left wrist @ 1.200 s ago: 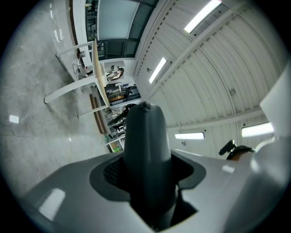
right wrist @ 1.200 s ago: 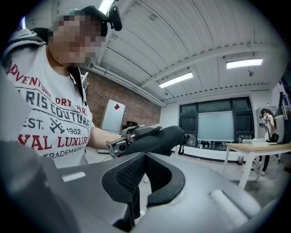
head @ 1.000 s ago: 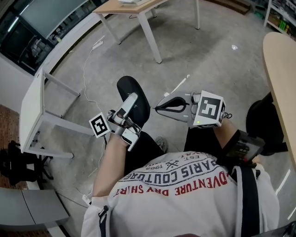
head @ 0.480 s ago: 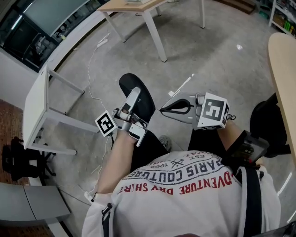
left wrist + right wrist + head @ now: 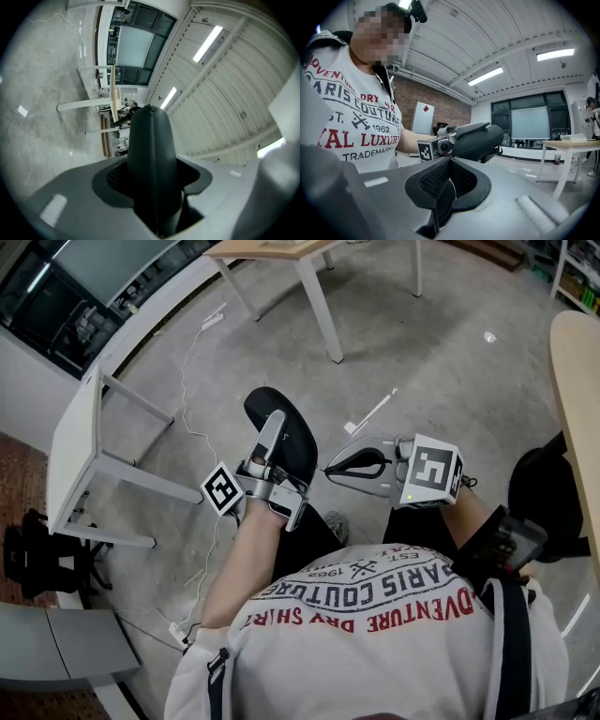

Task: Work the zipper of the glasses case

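Observation:
A black oval glasses case (image 5: 298, 451) is held in the air above the person's lap. My left gripper (image 5: 278, 423) is shut on it, with one grey finger (image 5: 267, 442) lying along its top. In the left gripper view the case (image 5: 151, 159) stands between the jaws and fills the middle. My right gripper (image 5: 330, 468) points at the case's right edge from a short way off, its jaws shut with nothing seen between them. From the right gripper (image 5: 449, 180) the case (image 5: 480, 138) shows ahead, clamped and apart from the tips. No zipper is visible in any view.
The concrete floor lies below. A white table (image 5: 70, 456) stands at the left, a wooden table (image 5: 281, 251) at the top, a curved wooden tabletop (image 5: 577, 381) at the right. A white cable (image 5: 187, 362) runs over the floor. A black bag (image 5: 28, 559) sits at far left.
My left gripper with the case has shifted a little to the right and up in the head view. The right gripper stays close beside the case, still shut.

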Tool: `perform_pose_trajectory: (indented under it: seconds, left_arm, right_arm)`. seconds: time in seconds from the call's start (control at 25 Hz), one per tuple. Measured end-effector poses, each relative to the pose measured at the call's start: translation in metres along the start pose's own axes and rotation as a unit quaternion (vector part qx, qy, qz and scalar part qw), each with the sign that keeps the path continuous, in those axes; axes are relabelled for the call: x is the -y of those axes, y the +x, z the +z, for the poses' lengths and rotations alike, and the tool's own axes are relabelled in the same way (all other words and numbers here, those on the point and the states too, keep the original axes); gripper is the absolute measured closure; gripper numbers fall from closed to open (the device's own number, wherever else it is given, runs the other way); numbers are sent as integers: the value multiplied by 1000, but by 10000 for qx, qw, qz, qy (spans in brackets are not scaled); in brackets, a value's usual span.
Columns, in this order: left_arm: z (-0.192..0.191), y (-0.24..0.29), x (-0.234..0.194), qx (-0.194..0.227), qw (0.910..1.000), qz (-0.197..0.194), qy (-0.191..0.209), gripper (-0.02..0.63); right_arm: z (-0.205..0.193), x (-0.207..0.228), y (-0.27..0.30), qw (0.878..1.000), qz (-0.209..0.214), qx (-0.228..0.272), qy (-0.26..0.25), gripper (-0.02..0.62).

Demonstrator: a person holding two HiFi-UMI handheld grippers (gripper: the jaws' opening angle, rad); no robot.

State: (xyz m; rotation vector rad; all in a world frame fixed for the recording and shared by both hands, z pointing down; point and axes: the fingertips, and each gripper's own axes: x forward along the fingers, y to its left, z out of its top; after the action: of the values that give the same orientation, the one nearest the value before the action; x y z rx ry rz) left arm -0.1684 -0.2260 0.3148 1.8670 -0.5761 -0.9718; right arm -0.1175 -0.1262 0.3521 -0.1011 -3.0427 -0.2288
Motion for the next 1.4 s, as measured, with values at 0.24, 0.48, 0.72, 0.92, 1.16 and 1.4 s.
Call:
perform_pose_trajectory:
  seconds: [0.24,0.48,0.72,0.92,1.16,1.4]
  left_arm:
    - [-2,0,-2,53,9999,0,-159,353]
    - [-6,2,-2,-14,9997,-6,-228,353]
    - [-12,4,-3,-79,9995,-5,-301,353]
    - [-16,5,-5,-144,9994,-1,-318,353]
    - [-17,4,-5,-168,9993,-42,-334,353]
    - [-17,4,4,-273,9994,-178,-117,353]
  right_arm:
    - [-4,-8,4,9997,186,-140,-12,595]
    - [-6,-14,10,9990,395,-177,-124,595]
    - [-6,-18,15,9985,473,-240,-131,594]
    - [-7,-19,19,9983,527,-237,-48,594]
    - [-9,-18,18,9980,551,-218,215,584]
    - [-4,-13,13,9981,512,-49,325,592]
